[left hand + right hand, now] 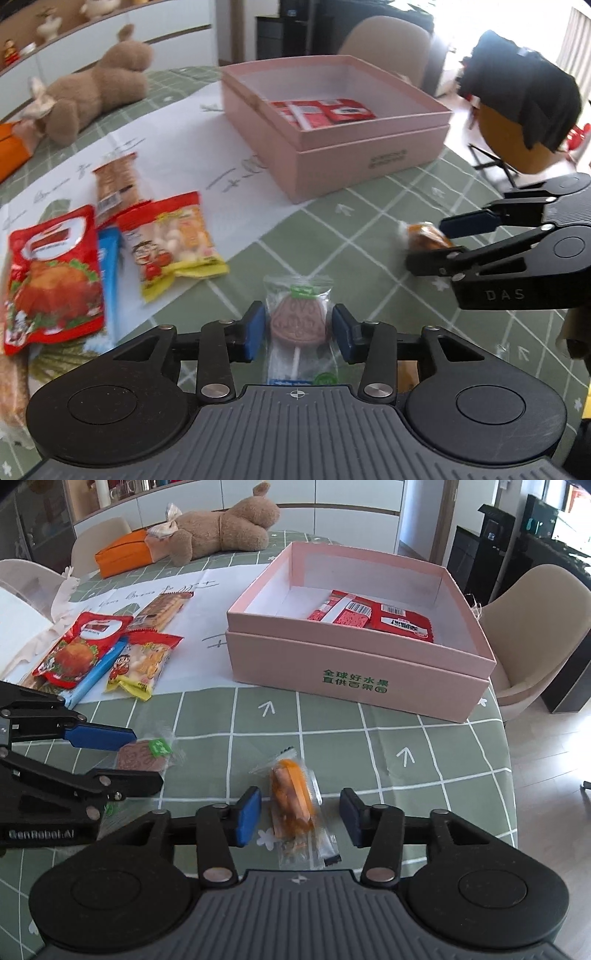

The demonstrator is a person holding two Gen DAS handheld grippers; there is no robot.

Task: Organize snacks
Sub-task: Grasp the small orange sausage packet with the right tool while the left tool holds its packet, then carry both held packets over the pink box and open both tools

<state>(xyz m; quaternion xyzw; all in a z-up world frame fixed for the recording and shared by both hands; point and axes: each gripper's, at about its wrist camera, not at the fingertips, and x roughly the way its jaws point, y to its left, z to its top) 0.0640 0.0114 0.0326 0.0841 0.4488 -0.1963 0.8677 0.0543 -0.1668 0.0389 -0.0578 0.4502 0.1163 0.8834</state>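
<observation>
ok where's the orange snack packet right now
The orange snack packet lies on the green checked tablecloth between the open right gripper fingers, in front of the pink box.

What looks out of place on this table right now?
A brown teddy bear lies on its side at the table's far end, beside an orange pouch; neither looks like a snack. Only red packets are in the pink box. Nothing looks spilled or damaged.
</observation>
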